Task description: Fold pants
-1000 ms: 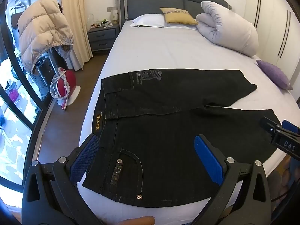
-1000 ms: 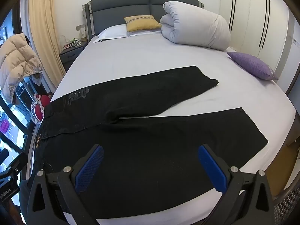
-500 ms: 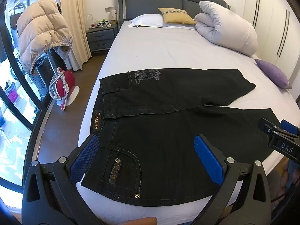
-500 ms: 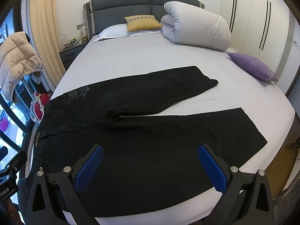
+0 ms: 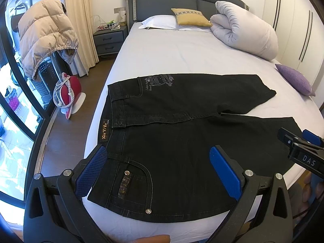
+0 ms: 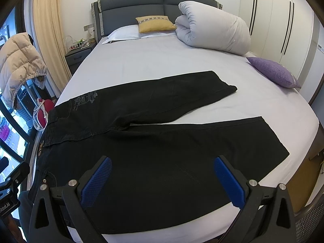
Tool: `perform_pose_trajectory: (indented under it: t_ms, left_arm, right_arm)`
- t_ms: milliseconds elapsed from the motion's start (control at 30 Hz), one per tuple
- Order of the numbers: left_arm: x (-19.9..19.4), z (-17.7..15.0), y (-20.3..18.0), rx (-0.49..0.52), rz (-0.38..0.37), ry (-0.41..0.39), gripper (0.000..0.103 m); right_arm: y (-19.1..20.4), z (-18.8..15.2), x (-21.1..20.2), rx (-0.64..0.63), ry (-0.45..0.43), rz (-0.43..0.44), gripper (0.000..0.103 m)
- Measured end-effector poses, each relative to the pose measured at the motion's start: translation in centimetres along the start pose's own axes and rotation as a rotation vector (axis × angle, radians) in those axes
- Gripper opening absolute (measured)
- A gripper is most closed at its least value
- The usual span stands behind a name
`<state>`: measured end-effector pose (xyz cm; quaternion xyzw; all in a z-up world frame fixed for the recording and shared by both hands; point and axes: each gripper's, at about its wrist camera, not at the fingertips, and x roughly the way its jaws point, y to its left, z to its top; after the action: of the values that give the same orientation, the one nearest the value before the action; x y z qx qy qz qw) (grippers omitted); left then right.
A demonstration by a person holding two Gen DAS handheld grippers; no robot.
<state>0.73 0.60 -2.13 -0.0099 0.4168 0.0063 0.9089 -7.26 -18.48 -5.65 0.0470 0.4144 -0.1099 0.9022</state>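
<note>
Black pants [image 5: 182, 133] lie flat across the near part of the bed, waistband to the left, both legs spread to the right. They also show in the right wrist view [image 6: 162, 141]. My left gripper [image 5: 158, 168] is open and empty, above the waistband and back pocket end. My right gripper [image 6: 162, 182] is open and empty, above the near leg. The right gripper shows at the right edge of the left wrist view [image 5: 299, 151].
The bed [image 5: 182, 56] has a lavender sheet. A rolled white duvet [image 5: 247, 34], a yellow cushion [image 5: 190, 17] and white pillows lie at the head. A purple cushion [image 6: 273, 74] lies at the right edge. A nightstand [image 5: 109, 40], a jacket rack [image 5: 44, 36] and a red object [image 5: 68, 93] stand on the left.
Both grippers have drawn back and up slightly, so the pants sit a little lower in each view. The pants have not moved.
</note>
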Motion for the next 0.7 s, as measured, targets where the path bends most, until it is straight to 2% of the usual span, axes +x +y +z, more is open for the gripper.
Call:
perform_pose_trajectory:
  t_ms: [700]
  left_arm:
    - [0.03,-0.16,0.05,-0.002,-0.002,0.001,0.103]
  right_arm:
    - [0.27,-0.12,0.0,-0.005,0.003,0.004,0.103]
